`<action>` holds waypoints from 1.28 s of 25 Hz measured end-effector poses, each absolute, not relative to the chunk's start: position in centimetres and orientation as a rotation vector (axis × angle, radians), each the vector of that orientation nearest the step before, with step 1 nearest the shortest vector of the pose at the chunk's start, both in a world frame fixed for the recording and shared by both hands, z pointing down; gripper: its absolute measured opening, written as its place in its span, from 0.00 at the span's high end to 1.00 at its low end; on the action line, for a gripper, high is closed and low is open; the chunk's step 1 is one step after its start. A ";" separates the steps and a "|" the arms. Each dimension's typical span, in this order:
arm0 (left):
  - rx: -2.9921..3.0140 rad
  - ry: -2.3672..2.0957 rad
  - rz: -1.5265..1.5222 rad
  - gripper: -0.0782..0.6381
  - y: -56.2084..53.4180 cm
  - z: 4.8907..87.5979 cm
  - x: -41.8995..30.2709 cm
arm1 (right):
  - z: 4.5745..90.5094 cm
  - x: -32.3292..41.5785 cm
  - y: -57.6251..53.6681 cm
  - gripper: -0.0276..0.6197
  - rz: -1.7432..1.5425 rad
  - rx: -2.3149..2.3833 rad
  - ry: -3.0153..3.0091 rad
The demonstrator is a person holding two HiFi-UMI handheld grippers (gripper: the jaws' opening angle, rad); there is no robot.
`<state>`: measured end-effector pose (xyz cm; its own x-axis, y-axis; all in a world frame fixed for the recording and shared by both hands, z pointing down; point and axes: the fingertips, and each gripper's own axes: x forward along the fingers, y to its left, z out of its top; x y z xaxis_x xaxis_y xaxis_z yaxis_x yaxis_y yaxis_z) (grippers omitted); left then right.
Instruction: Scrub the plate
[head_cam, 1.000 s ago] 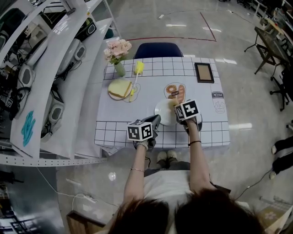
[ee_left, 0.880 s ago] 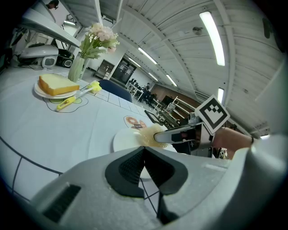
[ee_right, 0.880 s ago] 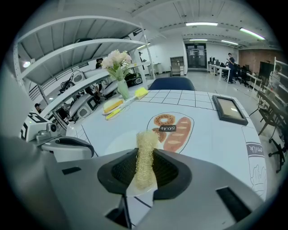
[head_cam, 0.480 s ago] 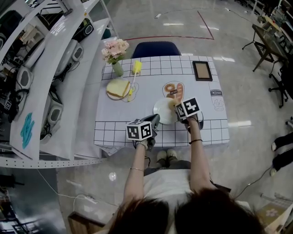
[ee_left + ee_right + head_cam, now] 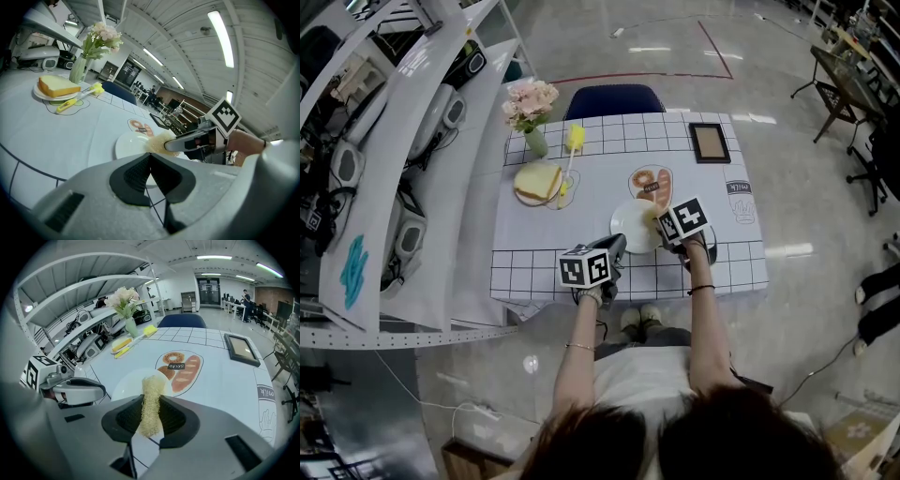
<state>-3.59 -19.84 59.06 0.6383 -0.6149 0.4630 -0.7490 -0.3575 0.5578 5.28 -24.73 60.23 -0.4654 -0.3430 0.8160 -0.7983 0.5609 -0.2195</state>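
White plate (image 5: 633,226), bare, on the near half of the checked tablecloth (image 5: 591,202), just in front of the person and beside the printed bread picture (image 5: 653,184). Straw-coloured fibrous scrubber (image 5: 151,399) pinched upright between the jaws of the right gripper (image 5: 657,218). Its free end reaches out over the plate's right rim; touching or just above, cannot tell. Held by one end, I'd guess, so the loose fibres do the rubbing and the jaws keep off the china. Left gripper (image 5: 617,247) at the plate's near-left edge, jaws pressed together with nothing between them. It points at the plate but does not hold it. Probably there to brace the rim so the plate does not slide under the strokes, though contact is not clear. Scrubbing looks barely begun. Farther back, well apart: a slice of bread (image 5: 538,179) on a dish (image 5: 521,192), a yellow brush (image 5: 573,150) just beside it, a vase of pink flowers (image 5: 532,105) at the far left corner, a small picture frame (image 5: 710,142) at the far right. Blue chair (image 5: 613,98) behind the table.
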 end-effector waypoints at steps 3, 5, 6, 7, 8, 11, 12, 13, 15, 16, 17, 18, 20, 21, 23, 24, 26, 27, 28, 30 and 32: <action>2.085 -1.070 0.228 0.88 -19.7 59.2 -3.6 | 60.3 5.3 -24.4 0.83 0.778 0.896 -2.046; 2.086 -1.075 0.227 0.88 -19.6 59.3 -3.7 | 60.3 5.3 -24.1 0.83 0.777 0.889 -2.043; 2.084 -1.078 0.227 0.88 -19.6 59.3 -3.7 | 60.4 5.2 -24.0 0.83 0.778 0.886 -2.043; 2.082 -1.082 0.228 0.88 -19.5 59.4 -3.8 | 60.4 5.2 -23.9 0.83 0.780 0.883 -2.043; 2.079 -1.085 0.229 0.88 -19.4 59.4 -3.8 | 60.4 5.1 -23.8 0.83 0.782 0.880 -2.043; 2.072 -1.093 0.229 0.88 -19.1 59.5 -3.9 | 60.4 5.1 -23.4 0.83 0.783 0.865 -2.040; 2.071 -1.095 0.230 0.88 -19.0 59.6 -4.0 | 60.3 5.0 -23.2 0.83 0.782 0.860 -2.040; 2.070 -1.096 0.229 0.88 -18.9 59.6 -4.0 | 60.3 5.0 -23.1 0.83 0.782 0.855 -2.040; 2.068 -1.098 0.227 0.88 -18.7 59.6 -4.0 | 60.4 4.9 -22.9 0.83 0.785 0.847 -2.040; 2.067 -1.099 0.227 0.88 -18.7 59.6 -4.0 | 60.4 4.8 -22.8 0.83 0.786 0.844 -2.040; 2.066 -1.101 0.228 0.88 -18.6 59.7 -4.0 | 60.4 4.8 -22.7 0.83 0.788 0.840 -2.039; 2.064 -1.102 0.230 0.88 -18.5 59.7 -4.1 | 60.4 4.7 -22.6 0.83 0.789 0.837 -2.039; 2.063 -1.103 0.231 0.88 -18.3 59.7 -4.2 | 60.5 4.6 -22.3 0.83 0.789 0.831 -2.037; 2.062 -1.105 0.231 0.88 -18.2 59.7 -4.2 | 60.5 4.5 -22.2 0.83 0.787 0.827 -2.037; 2.059 -1.111 0.229 0.88 -18.1 59.8 -4.4 | 60.5 4.4 -22.1 0.83 0.786 0.820 -2.038; 2.058 -1.113 0.229 0.88 -18.0 59.8 -4.5 | 60.5 4.3 -22.0 0.83 0.787 0.816 -2.038; 2.056 -1.116 0.230 0.88 -17.9 59.9 -4.6 | 60.5 4.1 -21.8 0.83 0.788 0.810 -2.040; 2.055 -1.118 0.231 0.88 -17.8 59.9 -4.7 | 60.5 4.1 -21.7 0.83 0.788 0.808 -2.041; 2.054 -1.118 0.232 0.88 -17.7 59.9 -4.7 | 60.5 4.0 -21.6 0.83 0.788 0.805 -2.041; 2.052 -1.120 0.232 0.88 -17.6 59.9 -4.8 | 60.5 3.9 -21.5 0.83 0.791 0.799 -2.042; 2.048 -1.122 0.232 0.88 -17.5 60.1 -4.9 | 60.5 3.8 -21.2 0.83 0.793 0.789 -2.041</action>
